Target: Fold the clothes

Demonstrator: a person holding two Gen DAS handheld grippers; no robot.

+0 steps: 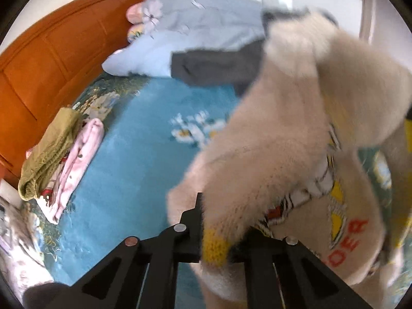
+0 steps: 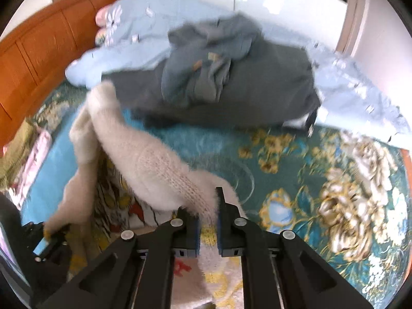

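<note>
A teal floral bedspread (image 2: 283, 159) carries grey clothes (image 2: 231, 82), a pale-blue quilt (image 1: 195, 33) (rumpled) and folded garments (image 1: 64, 159)

Daylight, bright, even, coming from far side of room; white wall (image 2: 283, 5) behind bed blown out, near glare. Shadows soft, faint under dark clothes pile (image 2: 231, 90). Strong fisheye bend both views: headboard (image 1: 51, 59) curves, black vignette rings the corners. Motion blur heavy on cream sweater (image 1: 296, 128) and on floral bedspread (image 2: 347, 193). Black gripper frames at bottom stay crisp.
</note>
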